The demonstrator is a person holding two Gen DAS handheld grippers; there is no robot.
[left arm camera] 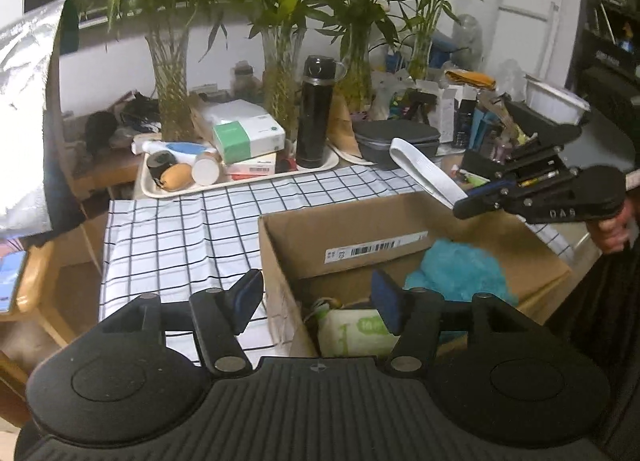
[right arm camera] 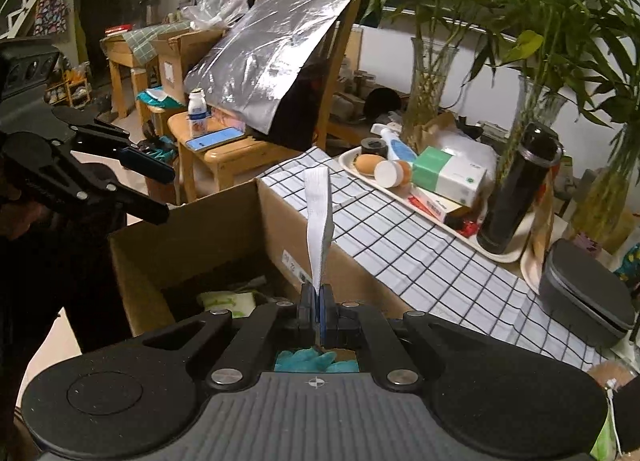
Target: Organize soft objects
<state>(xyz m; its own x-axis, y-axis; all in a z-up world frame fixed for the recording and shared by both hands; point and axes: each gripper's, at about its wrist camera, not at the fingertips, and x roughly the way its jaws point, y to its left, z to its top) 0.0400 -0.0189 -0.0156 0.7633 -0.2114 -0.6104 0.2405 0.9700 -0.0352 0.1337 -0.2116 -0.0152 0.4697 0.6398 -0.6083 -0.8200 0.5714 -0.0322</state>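
Right gripper (right arm camera: 317,307) pinching white strap (right arm camera: 318,217), left gripper (left arm camera: 316,303) spread above cardboard box (left arm camera: 280,245), phone (right arm camera: 216,138) only in right view

Black flask (left arm camera: 315,111) upright on tray (left arm camera: 240,181); bamboo vases (left arm camera: 172,93) behind.

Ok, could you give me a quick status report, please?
Left gripper open over cardboard box. Right gripper shut on white strap. Nothing in the way.

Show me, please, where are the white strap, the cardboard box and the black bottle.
white strap (right arm camera: 318,217), right wrist view, middle of the band.
cardboard box (left arm camera: 280,261), left wrist view, left wall.
black bottle (left arm camera: 315,117), left wrist view, middle of the body.
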